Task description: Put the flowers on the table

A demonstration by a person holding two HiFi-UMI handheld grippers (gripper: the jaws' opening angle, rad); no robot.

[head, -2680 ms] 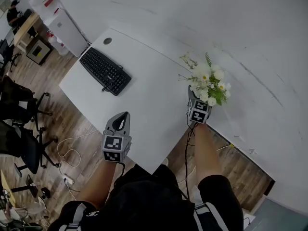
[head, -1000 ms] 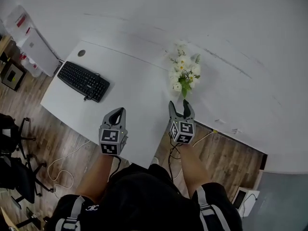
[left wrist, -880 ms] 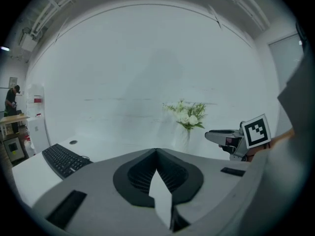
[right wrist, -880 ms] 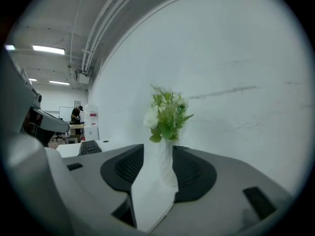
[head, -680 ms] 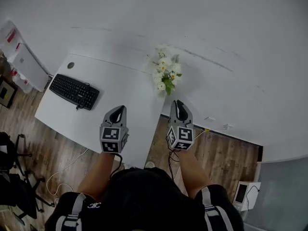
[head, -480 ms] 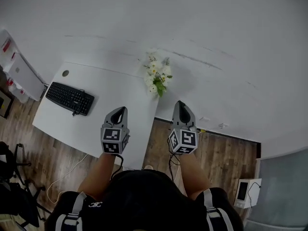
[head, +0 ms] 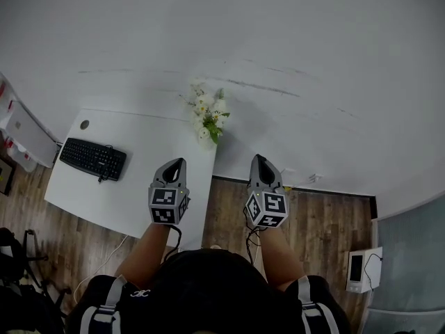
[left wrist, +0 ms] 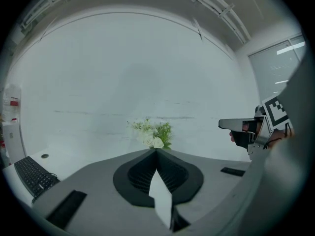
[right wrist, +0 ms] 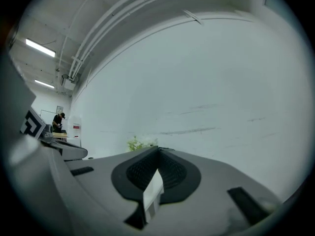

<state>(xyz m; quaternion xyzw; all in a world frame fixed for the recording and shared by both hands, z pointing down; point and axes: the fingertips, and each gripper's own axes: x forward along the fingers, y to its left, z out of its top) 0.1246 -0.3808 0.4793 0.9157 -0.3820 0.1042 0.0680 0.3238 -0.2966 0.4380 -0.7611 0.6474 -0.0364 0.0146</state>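
Observation:
A bunch of white flowers with green leaves [head: 207, 114] stands on the far right corner of the white table [head: 139, 186], against the wall. Both grippers hang well short of it, nearer the person. My left gripper [head: 176, 163] is over the table's near right edge, shut and holding nothing. Right of the table, my right gripper [head: 258, 158] is above the wooden floor, also shut and holding nothing. The left gripper view has the flowers [left wrist: 152, 133] straight beyond the closed jaws. In the right gripper view the flowers [right wrist: 138, 143] sit small and far to the left.
A black keyboard [head: 92, 159] lies on the table's left part. A white wall runs behind the table. A white cabinet [head: 19, 132] stands at the far left. On the wooden floor at the right there is a small white device [head: 361, 268].
My right gripper held the flowers at the table, then opened off them, drew back and shut. Both grippers and the view have backed away from the table.

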